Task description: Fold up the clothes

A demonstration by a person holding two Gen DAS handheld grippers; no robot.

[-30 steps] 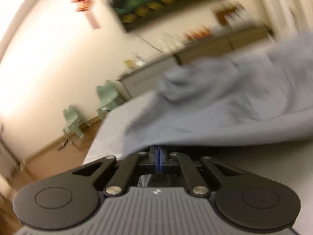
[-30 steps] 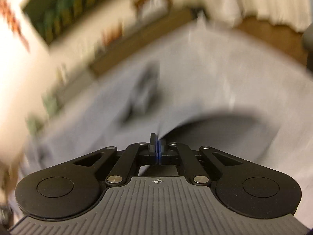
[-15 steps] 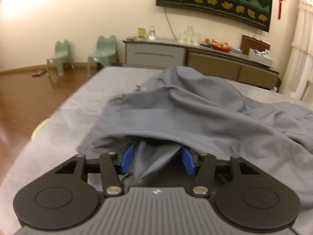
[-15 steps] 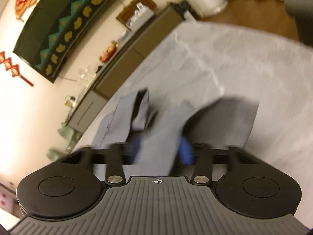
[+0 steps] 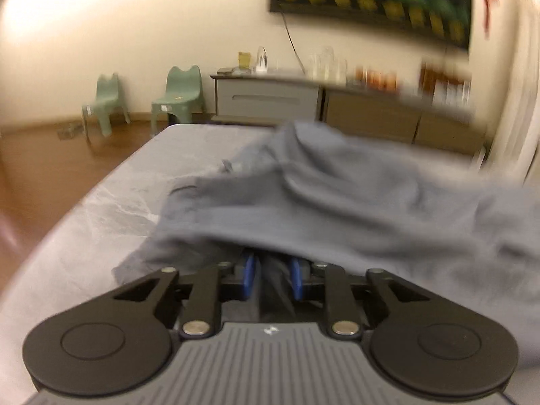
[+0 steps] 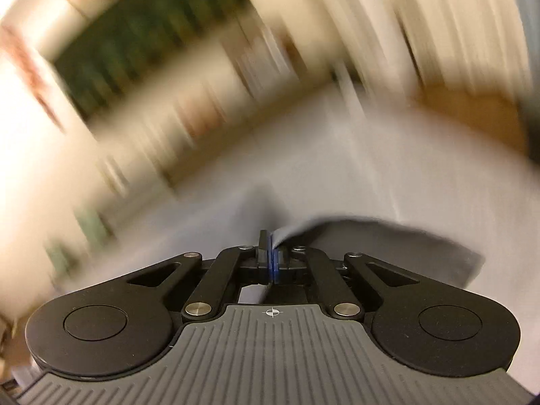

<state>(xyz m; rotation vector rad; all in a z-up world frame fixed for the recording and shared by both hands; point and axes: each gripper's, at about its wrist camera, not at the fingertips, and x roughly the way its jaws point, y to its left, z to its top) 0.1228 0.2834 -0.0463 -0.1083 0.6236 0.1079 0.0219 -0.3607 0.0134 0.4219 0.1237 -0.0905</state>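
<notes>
The grey garment [image 5: 337,195] lies in a rumpled heap on the bed [image 5: 111,209], bunched toward its middle and right side, with bare sheet along the left edge and at the far left corner. Its near hem drapes over the left gripper [image 5: 270,278], whose blue pads [image 5: 249,275] stand a little apart with a fold of cloth bunched between them; whether they press on it I cannot tell.

The right gripper [image 6: 272,258] has its jaws pressed together on a thin edge of the same grey fabric [image 6: 388,236], which trails off to the right over the sheet. That view is heavily smeared, so the gripper is probably swinging fast.

Judging from this, the step in hand is taking hold of the garment's edges, either to spread it flat or to carry one part over another; the heap fits both. The next move calls for a sure pinch on the left side and even tension between the two grips.
</notes>
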